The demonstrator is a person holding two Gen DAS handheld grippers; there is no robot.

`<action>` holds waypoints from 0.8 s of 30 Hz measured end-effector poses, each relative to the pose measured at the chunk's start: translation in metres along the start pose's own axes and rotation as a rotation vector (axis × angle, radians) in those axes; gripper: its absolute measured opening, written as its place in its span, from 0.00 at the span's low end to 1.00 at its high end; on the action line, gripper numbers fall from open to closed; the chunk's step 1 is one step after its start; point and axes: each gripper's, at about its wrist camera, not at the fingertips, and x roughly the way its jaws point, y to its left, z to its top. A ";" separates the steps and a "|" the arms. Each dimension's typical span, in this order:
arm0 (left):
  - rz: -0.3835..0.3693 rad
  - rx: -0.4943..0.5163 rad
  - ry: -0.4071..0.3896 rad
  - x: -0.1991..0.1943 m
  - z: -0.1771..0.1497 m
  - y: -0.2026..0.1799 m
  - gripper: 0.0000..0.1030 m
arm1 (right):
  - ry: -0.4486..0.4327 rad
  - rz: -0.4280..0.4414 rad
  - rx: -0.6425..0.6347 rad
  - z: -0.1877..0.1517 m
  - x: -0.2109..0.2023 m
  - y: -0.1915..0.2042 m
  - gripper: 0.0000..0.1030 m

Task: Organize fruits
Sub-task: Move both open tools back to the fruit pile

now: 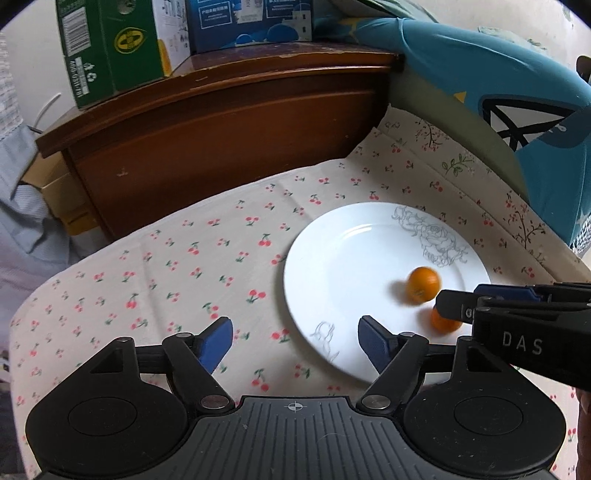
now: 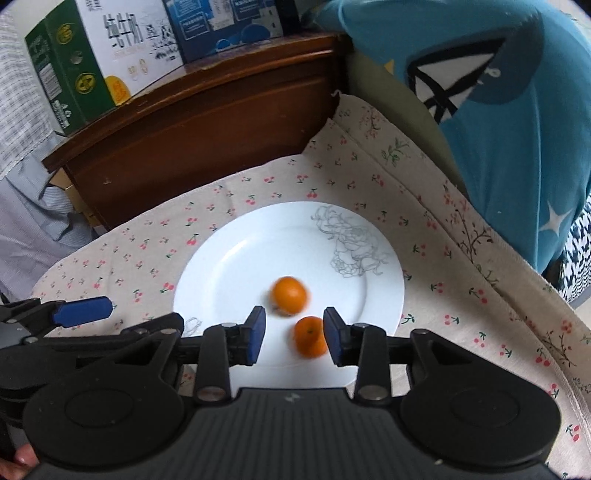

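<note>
Resting on a white plate (image 2: 229, 258) are 2 small orange fruits, both blurred. The far fruit (image 2: 289, 295) lies near the plate's middle; the near fruit (image 2: 309, 336) lies toward the near rim, just beside it. Both read as roundish, so no long axis or pointing direction can be told. A grey line-drawn rose is seen on the plate's far right.

The right gripper (image 2: 294, 339) is seen with jaws apart; the near fruit sits between the blue pads, close against the right pad, with clear space to the left pad. Whether the right pad touches it cannot be told. The left gripper (image 1: 295, 343) is held with jaws wide apart over the plate's near left rim, nothing between them.

"DAS" is read in the left wrist view on the right gripper's black body. The plate is set on a cherry-print cloth (image 1: 147, 266). Beyond, a dark wooden headboard (image 1: 221, 140) carries a green carton (image 2: 70, 77) and a blue box (image 1: 251, 22); large Chinese characters are visible on the carton's white face, small print illegible.
</note>
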 end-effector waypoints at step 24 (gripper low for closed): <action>0.053 -0.135 -0.011 -0.067 -0.062 0.054 0.79 | -0.001 0.102 -0.049 -0.055 -0.055 0.020 0.35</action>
